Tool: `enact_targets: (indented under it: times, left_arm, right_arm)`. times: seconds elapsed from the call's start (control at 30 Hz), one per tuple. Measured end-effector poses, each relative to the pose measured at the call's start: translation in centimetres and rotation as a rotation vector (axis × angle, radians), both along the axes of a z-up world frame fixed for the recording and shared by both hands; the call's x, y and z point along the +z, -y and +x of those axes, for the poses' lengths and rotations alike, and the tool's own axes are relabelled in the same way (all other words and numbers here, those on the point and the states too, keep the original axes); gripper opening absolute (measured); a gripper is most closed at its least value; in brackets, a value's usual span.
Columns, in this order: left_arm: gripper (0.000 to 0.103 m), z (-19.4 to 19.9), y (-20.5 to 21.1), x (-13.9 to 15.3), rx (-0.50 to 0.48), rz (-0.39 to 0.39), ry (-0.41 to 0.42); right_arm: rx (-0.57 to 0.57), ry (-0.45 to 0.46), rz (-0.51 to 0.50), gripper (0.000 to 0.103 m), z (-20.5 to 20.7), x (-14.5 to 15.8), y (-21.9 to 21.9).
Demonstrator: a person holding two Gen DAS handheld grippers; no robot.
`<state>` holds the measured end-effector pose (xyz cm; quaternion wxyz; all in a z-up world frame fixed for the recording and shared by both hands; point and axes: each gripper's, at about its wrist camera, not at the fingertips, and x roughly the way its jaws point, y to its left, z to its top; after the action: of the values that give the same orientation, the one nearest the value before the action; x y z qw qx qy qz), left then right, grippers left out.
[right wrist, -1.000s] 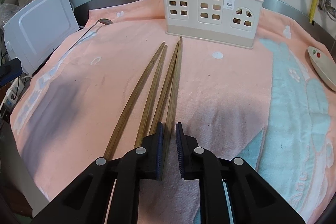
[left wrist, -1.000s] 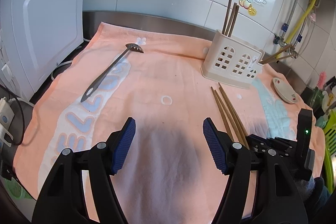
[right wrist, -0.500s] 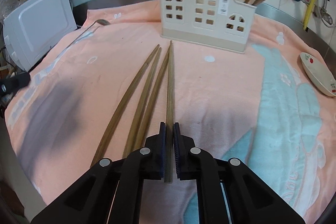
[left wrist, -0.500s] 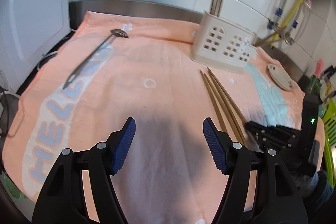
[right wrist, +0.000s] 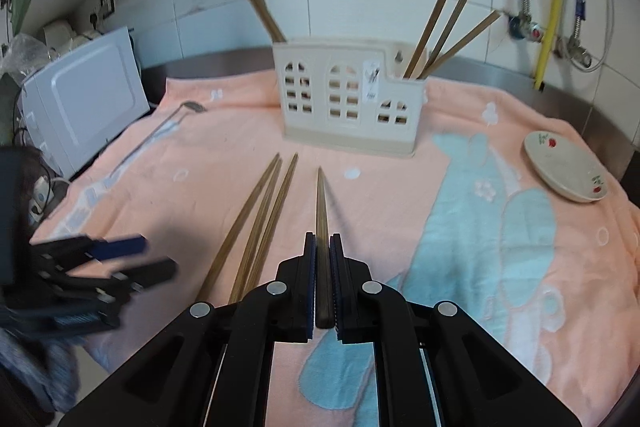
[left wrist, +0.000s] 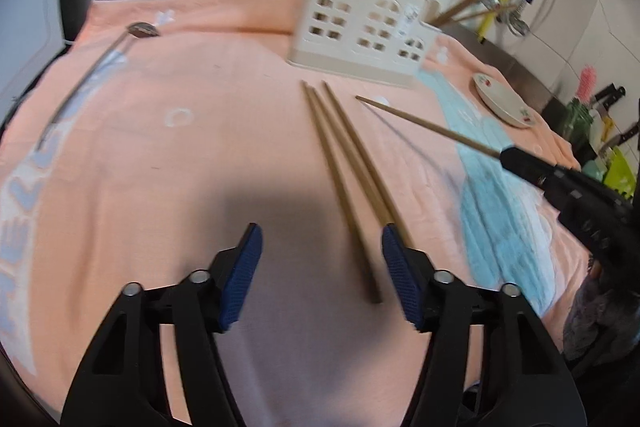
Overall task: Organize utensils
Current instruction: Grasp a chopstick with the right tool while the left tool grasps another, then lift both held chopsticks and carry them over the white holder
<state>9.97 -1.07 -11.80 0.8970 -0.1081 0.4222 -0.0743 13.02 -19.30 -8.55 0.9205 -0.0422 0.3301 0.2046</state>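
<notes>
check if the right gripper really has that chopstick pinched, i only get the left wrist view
observer: yes. In the right wrist view the right gripper is shut on the chopstick, with the pads on its thick end.
operator: how many are in the low end of the holder
observer: three chopsticks stand in the low right compartment of the holder, leaning right.
operator: and the tall end
observer: a tight bundle leans left out of it; I cannot count the sticks.
</notes>
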Motion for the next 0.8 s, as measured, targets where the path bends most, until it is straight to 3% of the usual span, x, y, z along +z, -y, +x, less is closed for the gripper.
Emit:
enact_targets:
  times: [0.2, 0.33, 0.57, 0.7, 0.8]
  left_arm:
    - [0.03, 1.5, 2.0, -1.3, -0.035, 0.005, -0.033]
    - [0.024, 2.3, 2.4, -1.9, -0.026, 0.019, -0.047]
    - [0.022, 3.2, 2.8, -2.4, -0.011, 0.057, -0.061]
    - [0.013, 3.4, 3.5, -2.4, -0.011, 0.124, -0.061]
    - [0.009, 3.6, 3.4, -2.2, -0.017, 0.131, -0.066]
  right_arm:
    - [-0.003, 0.036, 0.021, 0.007, -0.8, 1.4, 1.0]
    - [-0.007, 0.04, 0.025, 0.007, -0.9, 1.6, 1.5]
    - [-0.009, 0.041, 0.03, 0.007, -1.0, 1.6, 1.8]
    - [-0.007, 0.047, 0.029, 0.007, -1.0, 1.9, 1.9]
    - [-0.005, 0.054, 0.032, 0.007, -1.1, 2.4, 2.0]
